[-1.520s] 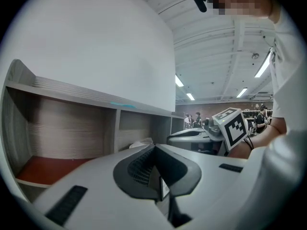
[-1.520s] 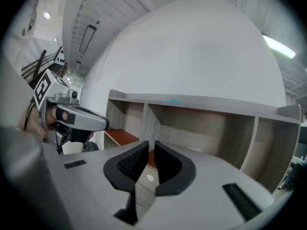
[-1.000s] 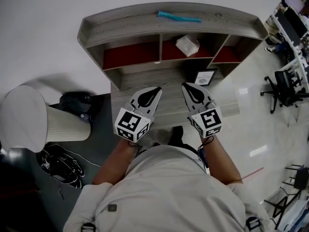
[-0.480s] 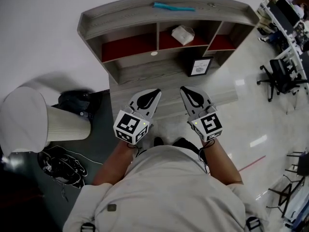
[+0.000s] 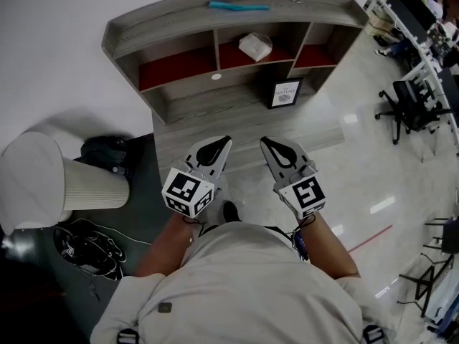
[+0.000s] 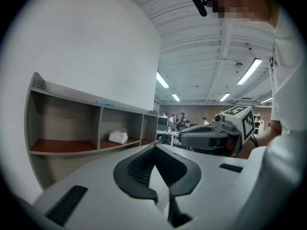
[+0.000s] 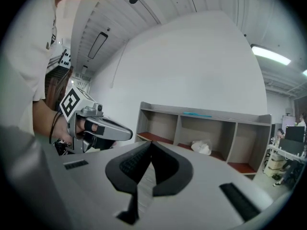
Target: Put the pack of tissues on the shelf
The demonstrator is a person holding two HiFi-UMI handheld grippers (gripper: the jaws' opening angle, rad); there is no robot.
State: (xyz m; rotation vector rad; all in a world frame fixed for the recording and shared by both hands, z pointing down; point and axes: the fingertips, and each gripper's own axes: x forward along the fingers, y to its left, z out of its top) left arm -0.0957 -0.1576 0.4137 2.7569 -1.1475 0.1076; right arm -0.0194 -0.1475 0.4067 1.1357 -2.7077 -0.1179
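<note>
The white pack of tissues (image 5: 255,46) lies in the middle compartment of the grey wooden shelf (image 5: 179,21), on its red floor. It also shows far ahead in the left gripper view (image 6: 118,137) and the right gripper view (image 7: 201,147). Both grippers are held side by side in front of the person, well short of the shelf. My left gripper (image 5: 224,143) is shut with nothing in it. So is my right gripper (image 5: 265,143), also empty. In each gripper view the dark jaws meet at their tips, left (image 6: 154,146) and right (image 7: 150,144).
A small framed picture (image 5: 284,93) stands on the desk top (image 5: 208,113) below the shelf. A teal object (image 5: 239,6) lies on the shelf's top board. A white ribbed bin (image 5: 50,181) and shoes (image 5: 90,249) are at the left; office chairs (image 5: 409,99) stand at the right.
The person has backed away from the desk: both grippers now hang over the floor in front of it. The shelf sits higher and more to the left. Both stay shut.
</note>
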